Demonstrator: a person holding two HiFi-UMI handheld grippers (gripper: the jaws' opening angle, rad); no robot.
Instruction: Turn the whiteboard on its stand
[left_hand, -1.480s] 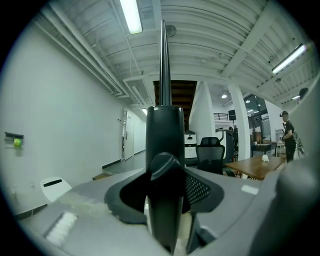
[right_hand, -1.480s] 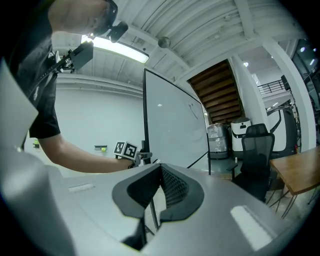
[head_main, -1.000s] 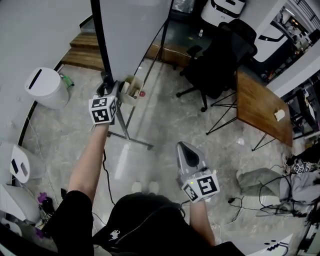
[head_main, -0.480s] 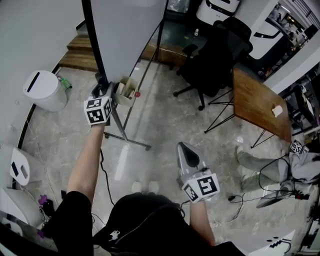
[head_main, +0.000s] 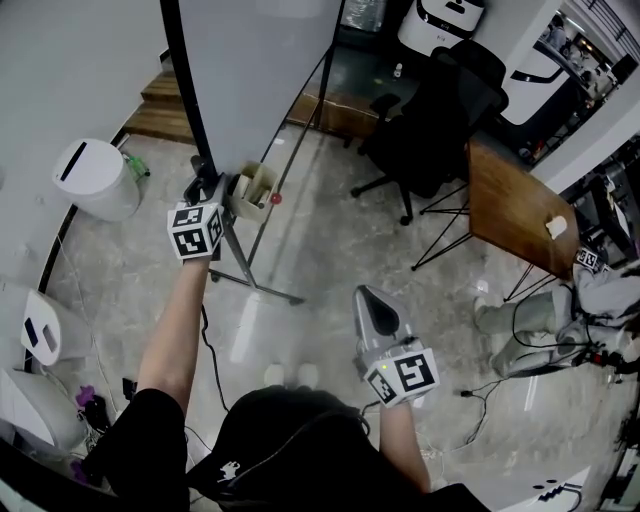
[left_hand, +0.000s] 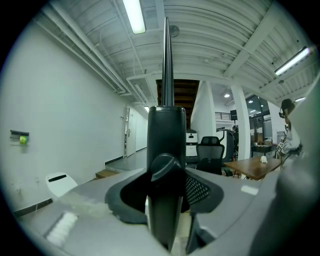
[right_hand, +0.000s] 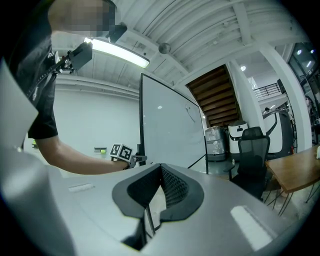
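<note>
The whiteboard (head_main: 260, 70) stands upright on its wheeled metal stand (head_main: 250, 272) at the top of the head view, with a black frame (head_main: 188, 90) along its near edge. My left gripper (head_main: 206, 186) is shut on that frame just above the pen tray (head_main: 252, 186). In the left gripper view the black frame (left_hand: 166, 140) fills the gap between the jaws of the left gripper (left_hand: 167, 186). My right gripper (head_main: 368, 296) hangs lower in mid-air, shut on nothing and well apart from the board. The right gripper view looks past that gripper (right_hand: 160, 172) at the whiteboard (right_hand: 170, 135).
A black office chair (head_main: 440, 110) and a wooden table (head_main: 515, 210) stand to the right of the board. A white bin (head_main: 95, 178) and wooden steps (head_main: 160, 105) are on the left. A person (head_main: 590, 300) and cables are at the far right.
My left gripper has shifted a little to the left with the board's edge. The right gripper has stayed put. A person has come into view at the right.
</note>
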